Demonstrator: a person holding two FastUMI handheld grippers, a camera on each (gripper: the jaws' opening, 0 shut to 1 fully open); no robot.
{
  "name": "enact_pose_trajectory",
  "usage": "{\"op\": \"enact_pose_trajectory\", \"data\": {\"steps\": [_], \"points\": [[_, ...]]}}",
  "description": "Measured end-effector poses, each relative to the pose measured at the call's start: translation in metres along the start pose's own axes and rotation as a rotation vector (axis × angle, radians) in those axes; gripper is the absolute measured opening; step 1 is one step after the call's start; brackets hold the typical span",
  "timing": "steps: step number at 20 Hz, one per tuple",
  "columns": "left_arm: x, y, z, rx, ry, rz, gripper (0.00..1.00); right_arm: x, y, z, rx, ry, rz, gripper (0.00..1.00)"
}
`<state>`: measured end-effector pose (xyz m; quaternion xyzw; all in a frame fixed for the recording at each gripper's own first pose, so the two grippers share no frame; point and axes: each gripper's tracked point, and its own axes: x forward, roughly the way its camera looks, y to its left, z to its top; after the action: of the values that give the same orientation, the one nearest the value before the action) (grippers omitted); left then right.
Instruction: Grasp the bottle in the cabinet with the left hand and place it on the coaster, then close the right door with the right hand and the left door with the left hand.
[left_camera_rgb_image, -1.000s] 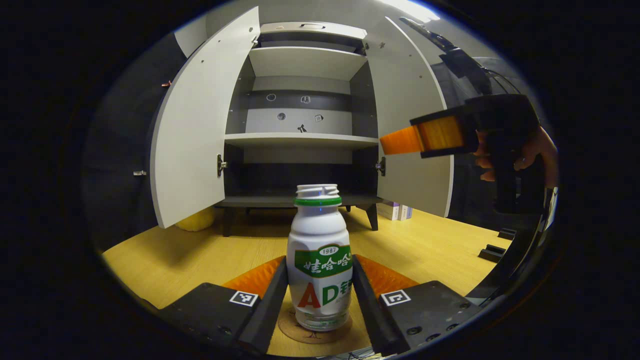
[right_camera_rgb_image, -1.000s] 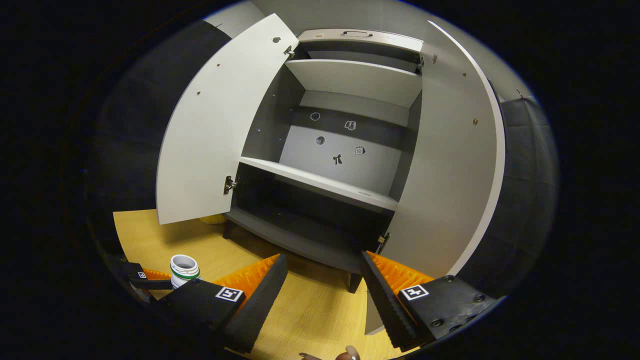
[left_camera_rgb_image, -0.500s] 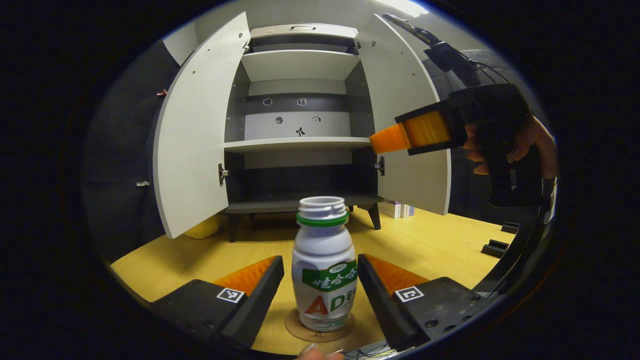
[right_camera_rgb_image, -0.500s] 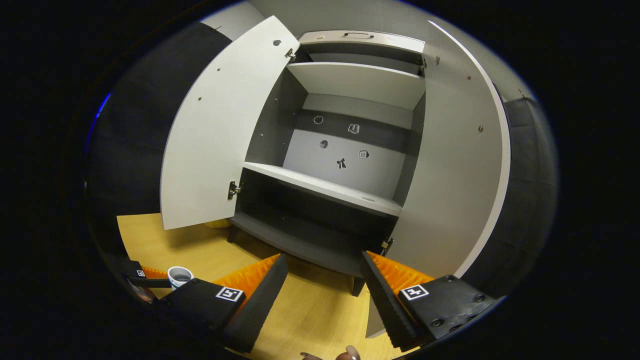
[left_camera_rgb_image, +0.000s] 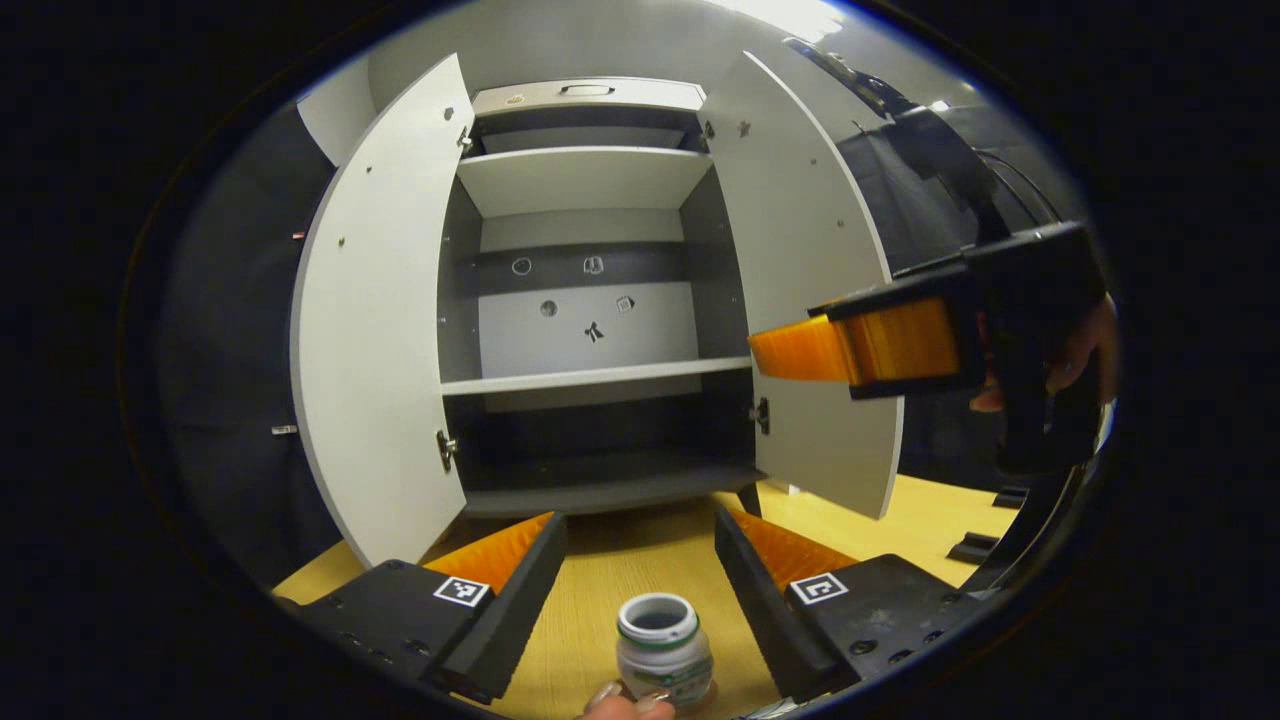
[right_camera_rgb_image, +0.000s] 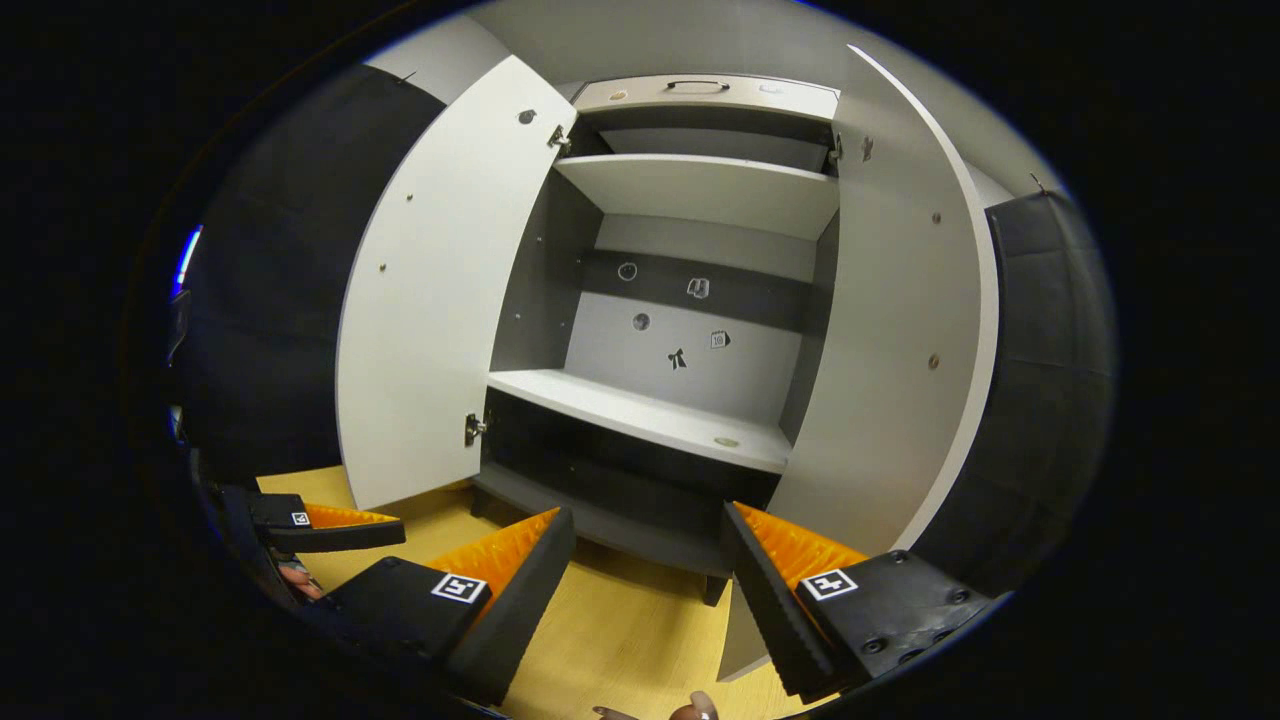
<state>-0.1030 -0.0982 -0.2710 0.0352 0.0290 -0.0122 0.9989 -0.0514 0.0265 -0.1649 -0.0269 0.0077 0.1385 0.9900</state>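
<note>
Both grippers' ridged jaws spread wide and empty, left gripper above the round-mouthed plastic bottle.

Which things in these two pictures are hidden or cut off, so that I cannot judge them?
- Left gripper view: the white plastic bottle with a green neck ring is cut off by the lower edge, behind fingertips; whatever it stands on is hidden.
- Left gripper view: the right tongs show side-on, so their opening cannot be read there.
- Right gripper view: the grey cabinet's right door hides the space behind it.
</note>
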Motion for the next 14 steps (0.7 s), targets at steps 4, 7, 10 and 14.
{"op": "enact_pose_trajectory", "data": {"steps": [4, 7, 10, 14], "points": [[0.007, 0.011, 0.075, -0.066, -0.008, -0.110, 0.94, -0.005, -0.008, 0.050, 0.093, -0.010, -0.008, 0.98], [0.007, 0.035, 0.130, -0.076, -0.038, -0.163, 0.94, -0.020, -0.037, 0.085, 0.112, -0.021, -0.091, 0.98], [0.010, 0.060, 0.175, -0.076, -0.091, -0.217, 0.93, -0.049, -0.070, 0.110, 0.098, -0.056, -0.221, 0.97], [0.014, 0.089, 0.205, -0.062, -0.105, -0.240, 0.93, -0.081, -0.122, 0.108, 0.144, -0.054, -0.413, 0.97]]}}
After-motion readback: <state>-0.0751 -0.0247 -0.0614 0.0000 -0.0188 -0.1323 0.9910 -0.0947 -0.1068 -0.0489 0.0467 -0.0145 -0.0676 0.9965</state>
